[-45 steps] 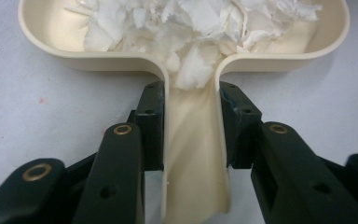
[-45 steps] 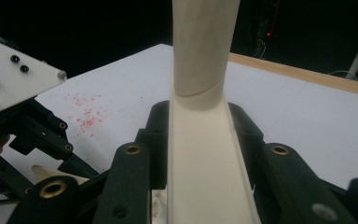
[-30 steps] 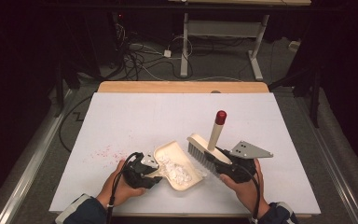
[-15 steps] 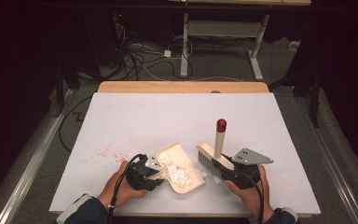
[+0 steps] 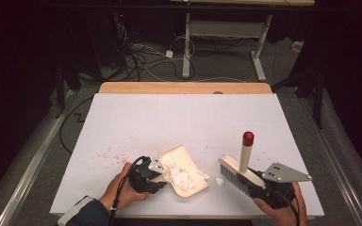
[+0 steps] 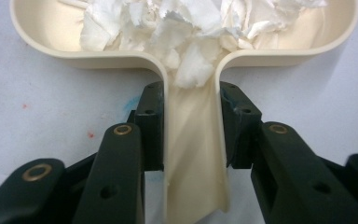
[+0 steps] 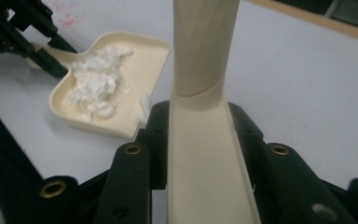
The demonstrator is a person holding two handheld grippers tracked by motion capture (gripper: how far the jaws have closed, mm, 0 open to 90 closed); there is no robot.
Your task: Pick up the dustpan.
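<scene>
The left gripper (image 5: 156, 173) is seen clamped on the handle of a cream dustpan (image 5: 185, 171) heaped with paper scraps (image 6: 182, 28); well to its right, the right gripper (image 5: 259, 184) is closed on a brush (image 5: 238, 170), beside a stray scrap (image 5: 219, 181).

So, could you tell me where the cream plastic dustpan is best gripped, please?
Take the cream plastic dustpan by its narrow handle, coming from behind, opposite the open lip. The handle is slim with flat sides, and the left gripper already clamps it there, keeping the white paper scraps level.
</scene>
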